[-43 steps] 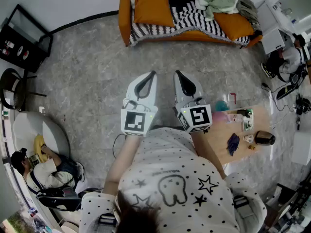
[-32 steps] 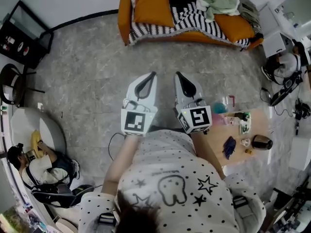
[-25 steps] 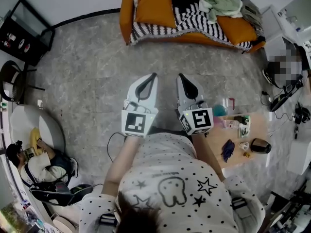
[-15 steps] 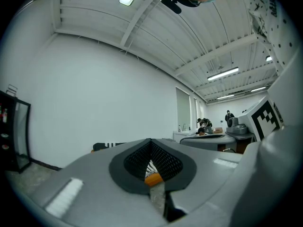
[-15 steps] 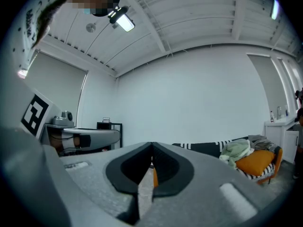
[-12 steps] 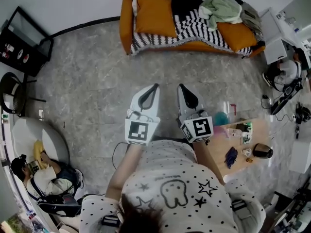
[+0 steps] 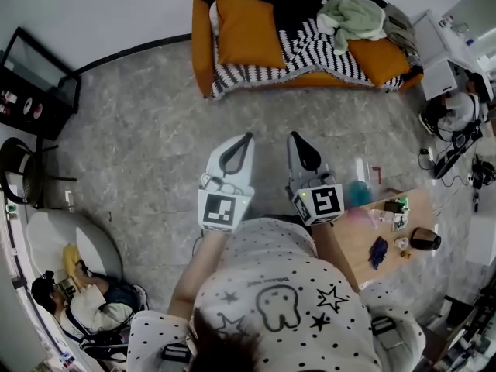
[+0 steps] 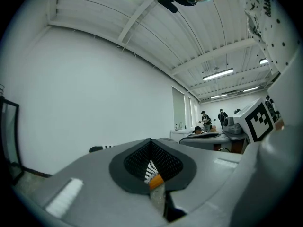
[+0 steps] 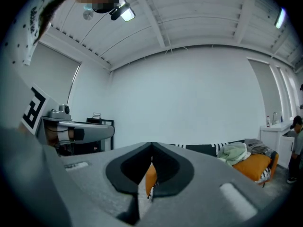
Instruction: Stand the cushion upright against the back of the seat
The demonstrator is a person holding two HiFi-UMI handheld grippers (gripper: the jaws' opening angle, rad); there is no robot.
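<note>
While the floor point(image 7: 147, 138) is a grey, mottled stone-like surface, the sofa point(image 7: 200, 56) at the far wall is soft and bright: orange upholstery with a rounded arm, draped in a black-and-white striped throw point(image 7: 310, 49) with a fringed front edge. A crumpled pale green cloth point(image 7: 353, 14) lies in a heap towards its right end, beside a second orange cushion point(image 7: 380, 59). The left gripper point(image 7: 247, 136) and the right gripper point(image 7: 294, 135) are smooth grey shells with black padded insides that taper to a point, each carrying a cube with square markers. They are held side by side over the bare floor, well apart from the sofa. Both are clenched tip to tip and grasp nothing — each gripper's own view shows the pads meeting, with only a sliver of the room visible through the gap behind them. The cushion point(image 7: 248, 29) is a plump, roughly square orange pillow with slightly pointed corners. It sits on the striped seat at the sofa's left end, just beside the arm, its far edge at the dark back — whether it lies flat or leans there I cannot tell from above.
</note>
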